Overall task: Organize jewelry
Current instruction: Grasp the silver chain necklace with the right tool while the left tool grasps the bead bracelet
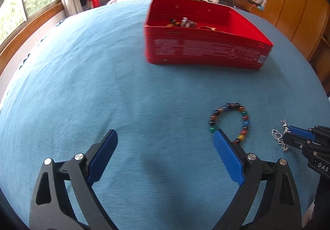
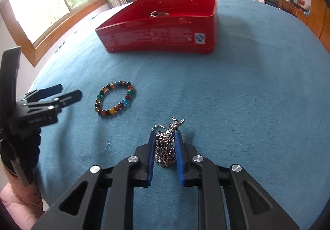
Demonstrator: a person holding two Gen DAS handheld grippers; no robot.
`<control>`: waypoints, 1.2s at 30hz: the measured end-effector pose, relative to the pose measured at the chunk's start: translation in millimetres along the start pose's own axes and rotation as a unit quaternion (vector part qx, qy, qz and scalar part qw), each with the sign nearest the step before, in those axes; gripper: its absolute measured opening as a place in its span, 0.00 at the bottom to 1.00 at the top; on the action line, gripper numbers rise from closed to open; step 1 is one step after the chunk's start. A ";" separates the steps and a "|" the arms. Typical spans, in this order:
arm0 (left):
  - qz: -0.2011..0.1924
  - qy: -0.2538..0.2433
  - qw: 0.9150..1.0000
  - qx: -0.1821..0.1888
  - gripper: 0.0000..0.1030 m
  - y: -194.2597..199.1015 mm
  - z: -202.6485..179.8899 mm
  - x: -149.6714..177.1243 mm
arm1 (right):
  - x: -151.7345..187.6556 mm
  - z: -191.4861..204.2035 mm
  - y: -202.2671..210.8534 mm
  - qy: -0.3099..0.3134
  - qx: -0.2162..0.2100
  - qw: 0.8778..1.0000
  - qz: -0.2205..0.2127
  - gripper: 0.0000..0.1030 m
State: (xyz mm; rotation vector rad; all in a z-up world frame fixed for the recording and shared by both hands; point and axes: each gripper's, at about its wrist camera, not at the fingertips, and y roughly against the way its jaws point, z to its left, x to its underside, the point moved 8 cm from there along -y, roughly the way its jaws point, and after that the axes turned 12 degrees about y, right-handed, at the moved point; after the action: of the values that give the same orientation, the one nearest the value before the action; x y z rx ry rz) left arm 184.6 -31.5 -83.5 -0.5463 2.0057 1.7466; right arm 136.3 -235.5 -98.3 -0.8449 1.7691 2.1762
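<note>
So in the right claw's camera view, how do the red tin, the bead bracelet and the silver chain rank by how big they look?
Largest to smallest, as they look:
1. Red tin, by far.
2. Bead bracelet.
3. Silver chain, bunched between the right claw's pads.
The chain sits nearer the camera and is crumpled, so its true size against the bracelet is unsure.

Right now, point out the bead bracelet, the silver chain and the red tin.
bead bracelet point(image 2: 115, 99), right wrist view, beads on its near arc
silver chain point(image 2: 165, 151), right wrist view, bunched links
red tin point(image 2: 156, 38), right wrist view, printed front wall
</note>
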 end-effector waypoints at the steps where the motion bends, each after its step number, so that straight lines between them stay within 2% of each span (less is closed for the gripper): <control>1: 0.003 -0.009 1.000 0.001 0.90 -1.4 -8.9 0.8 | 1.2 -2.3 3.1 -0.001 -0.001 1.000 -0.002 0.17; 3: 0.015 -0.024 1.000 0.005 0.90 -5.6 -27.5 3.4 | 2.8 -5.2 7.9 0.000 -0.002 1.000 -0.006 0.12; 9: 0.030 -0.024 0.999 -0.003 0.90 -18.2 -44.1 2.0 | 9.8 -10.3 7.4 0.002 -0.022 1.000 0.000 0.11; 14: 0.043 -0.011 0.999 -0.016 0.90 -30.8 -35.8 -1.8 | 11.8 -12.3 4.9 0.004 -0.033 0.999 0.010 0.20; 17: 0.063 -0.015 0.998 -0.023 0.90 -40.6 -34.4 1.7 | 13.9 -12.0 0.4 0.009 -0.038 0.999 0.019 0.24; 20: 0.062 -0.024 0.997 -0.024 0.89 -44.4 -35.8 1.1 | 13.4 -8.4 0.0 0.017 -0.040 0.999 0.020 0.30; 23: 0.063 -0.027 0.997 -0.018 0.76 -42.9 -35.5 -1.2 | 12.9 -5.3 -1.0 0.022 -0.039 0.999 0.021 0.33; 25: 0.061 -0.028 0.998 -0.016 0.57 -42.0 -33.6 -5.0 | 12.8 -4.6 -1.5 0.024 -0.037 0.999 0.021 0.33; 26: 0.061 -0.027 0.998 -0.013 0.53 -41.2 -32.9 -6.4 | 12.8 -4.8 -1.7 0.023 -0.037 0.999 0.021 0.33; 29: 0.056 -0.037 0.998 -0.006 0.33 -39.9 -33.4 -6.8 | 12.4 -5.1 -2.2 0.020 -0.038 0.999 0.022 0.33; 31: 0.055 -0.044 0.997 -0.001 0.10 -37.3 -36.0 -3.9 | 12.8 -5.0 -2.0 0.021 -0.033 0.999 0.024 0.34; 32: 0.056 -0.047 0.997 0.001 0.06 -32.9 -36.9 -0.5 | 12.7 -4.5 -2.1 0.021 -0.031 0.999 0.025 0.34; 36: 0.054 -0.036 0.998 0.016 0.06 -29.9 -35.1 3.3 | 10.3 -1.8 -3.5 0.016 -0.027 0.999 0.031 0.35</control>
State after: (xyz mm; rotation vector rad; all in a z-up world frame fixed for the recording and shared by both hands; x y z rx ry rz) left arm 196.3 -70.4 -105.8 -0.3646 2.0437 1.7671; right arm 130.2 -238.2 -107.1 -0.8531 1.7830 2.2711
